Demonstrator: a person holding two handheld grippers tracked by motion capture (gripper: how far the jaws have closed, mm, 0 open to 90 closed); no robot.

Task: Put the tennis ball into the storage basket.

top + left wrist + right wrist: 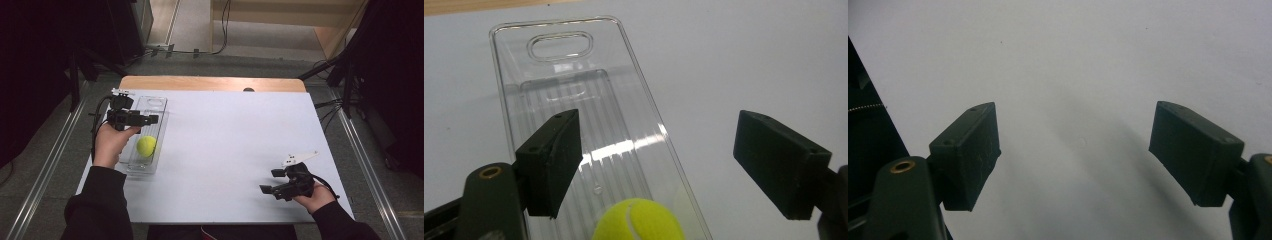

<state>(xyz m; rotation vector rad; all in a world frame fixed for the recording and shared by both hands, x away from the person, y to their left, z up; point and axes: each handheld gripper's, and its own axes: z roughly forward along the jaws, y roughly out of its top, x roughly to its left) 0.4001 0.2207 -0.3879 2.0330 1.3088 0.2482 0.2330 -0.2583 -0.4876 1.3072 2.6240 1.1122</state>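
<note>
Probably a lab, cables (200, 50), dark stands (75, 75)

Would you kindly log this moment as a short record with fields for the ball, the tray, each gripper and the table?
ball: yellow-green tennis ball lying inside the tray, near its near end
tray: clear plastic tray, long and narrow, at the table's left edge
left gripper: left gripper above the tray, jaws open, nothing between them
right gripper: right gripper low over bare table, jaws open, empty
table: white table

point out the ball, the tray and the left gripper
ball (146, 146), high view, top of its yellow felt
tray (559, 46), left gripper view, handle end of its clear rim
left gripper (152, 119), high view, at its jaw tips
</note>
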